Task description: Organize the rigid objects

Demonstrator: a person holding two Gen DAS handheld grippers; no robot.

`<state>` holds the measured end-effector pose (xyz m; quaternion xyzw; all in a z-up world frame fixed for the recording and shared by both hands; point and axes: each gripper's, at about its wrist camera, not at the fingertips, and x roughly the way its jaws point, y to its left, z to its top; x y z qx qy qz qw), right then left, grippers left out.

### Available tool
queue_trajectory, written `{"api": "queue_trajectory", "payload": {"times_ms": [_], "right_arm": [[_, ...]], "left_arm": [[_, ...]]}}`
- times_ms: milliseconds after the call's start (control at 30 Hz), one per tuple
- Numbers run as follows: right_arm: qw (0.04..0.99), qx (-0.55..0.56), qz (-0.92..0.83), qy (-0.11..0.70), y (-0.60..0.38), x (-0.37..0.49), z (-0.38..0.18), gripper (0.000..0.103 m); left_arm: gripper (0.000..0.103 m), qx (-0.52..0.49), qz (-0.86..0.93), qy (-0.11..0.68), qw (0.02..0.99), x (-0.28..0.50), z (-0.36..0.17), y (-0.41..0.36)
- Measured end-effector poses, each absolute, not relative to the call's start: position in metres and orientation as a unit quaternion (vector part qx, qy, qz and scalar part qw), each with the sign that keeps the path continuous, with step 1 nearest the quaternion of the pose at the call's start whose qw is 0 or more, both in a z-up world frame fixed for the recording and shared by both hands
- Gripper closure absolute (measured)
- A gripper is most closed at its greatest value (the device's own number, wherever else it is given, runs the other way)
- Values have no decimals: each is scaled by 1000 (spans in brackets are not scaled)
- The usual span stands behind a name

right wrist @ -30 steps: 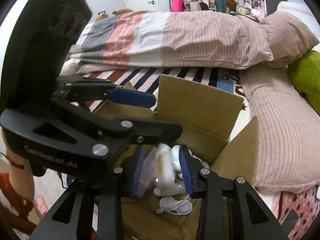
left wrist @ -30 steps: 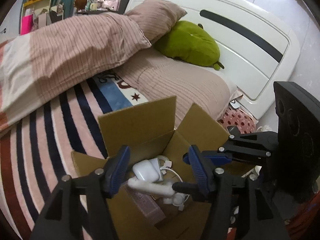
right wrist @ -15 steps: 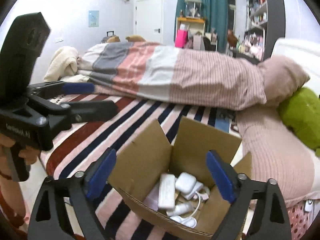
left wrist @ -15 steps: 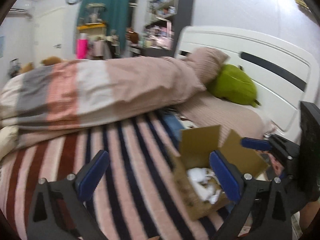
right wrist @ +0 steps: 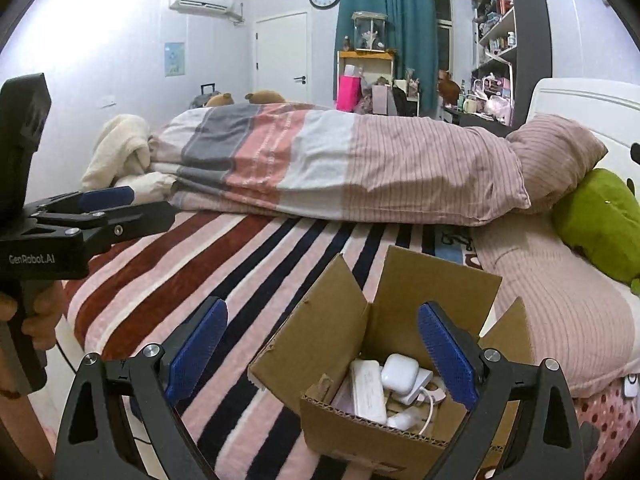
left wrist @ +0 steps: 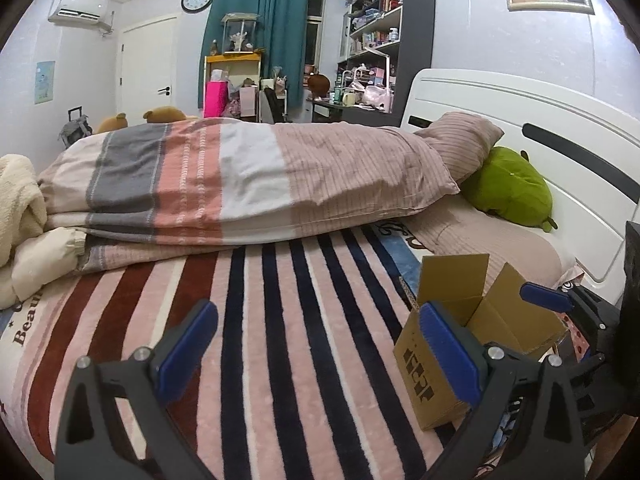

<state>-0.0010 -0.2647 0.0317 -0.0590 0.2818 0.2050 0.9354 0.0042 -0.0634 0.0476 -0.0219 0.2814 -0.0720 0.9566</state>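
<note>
Striped bedspread (left wrist: pixel 304 340), tongs (right wrist: pixel 320 356) now out of box (right wrist: pixel 360 432)

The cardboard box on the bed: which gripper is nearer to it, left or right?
Right. The right gripper hangs open just over the cardboard box; the left gripper is open beside it, over the striped blanket.

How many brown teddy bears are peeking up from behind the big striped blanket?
2. One brown teddy bear shows its head behind the striped blanket near the suitcase; the second teddy bear sits just right of it. Their bodies are hidden, so more could be tucked behind.
</note>
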Motion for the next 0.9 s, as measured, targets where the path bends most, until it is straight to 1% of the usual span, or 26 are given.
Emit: {"api": "queue_trajectory", "payload": {"times_ms": [900], "right_arm": [[940, -48, 188, 280, -276, -8, 34, 7]], "left_arm": [[3, -6, -39, 282, 959, 0, 45, -60]]}}
